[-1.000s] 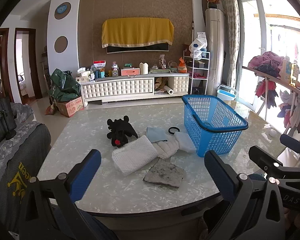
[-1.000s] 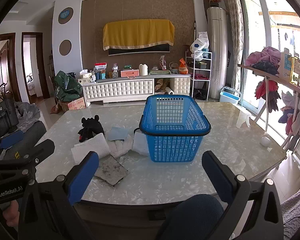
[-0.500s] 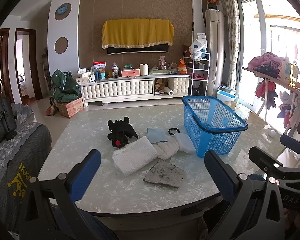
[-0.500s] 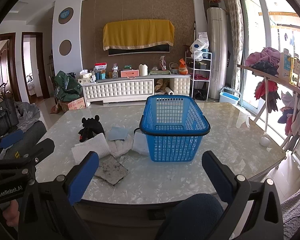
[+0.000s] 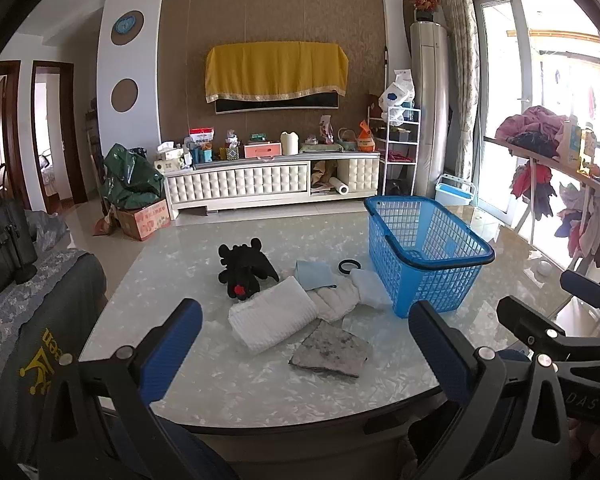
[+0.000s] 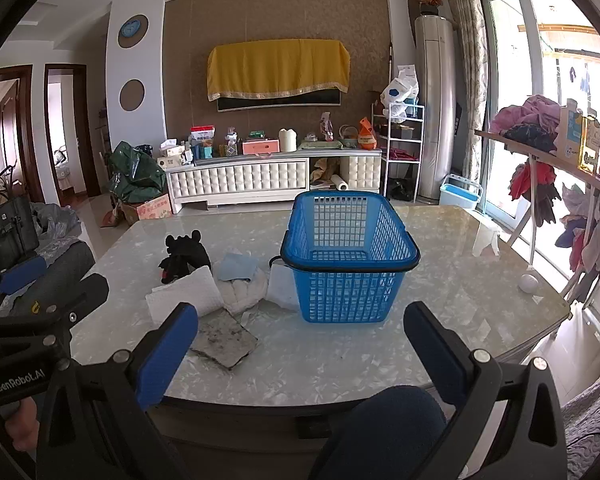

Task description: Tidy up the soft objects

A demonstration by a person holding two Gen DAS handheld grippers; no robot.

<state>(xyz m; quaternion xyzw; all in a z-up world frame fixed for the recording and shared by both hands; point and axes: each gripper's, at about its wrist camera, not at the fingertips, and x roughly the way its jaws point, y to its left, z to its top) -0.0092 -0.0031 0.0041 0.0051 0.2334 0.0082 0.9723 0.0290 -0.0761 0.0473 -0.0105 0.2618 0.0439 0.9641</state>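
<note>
The table (image 5: 260, 392) carries everything, and the blue basket (image 6: 350, 264) stands empty on its right half, presumably as the place the soft things are meant to go. Just left of the basket lies a loose heap: a white towel (image 5: 272, 318) in front, a black plush (image 5: 242, 268) behind it, white cloth (image 5: 336, 300) touching the basket's foot, a grey pad (image 5: 330, 350) nearest the table edge, a pale blue cloth (image 5: 315, 274), and a small black ring (image 5: 349, 267) by the basket. The left gripper (image 5: 304, 344) and the right gripper (image 6: 300, 346) both hang back over the near edge with jaws wide apart and nothing between them, likely poised before a first pick.
</note>
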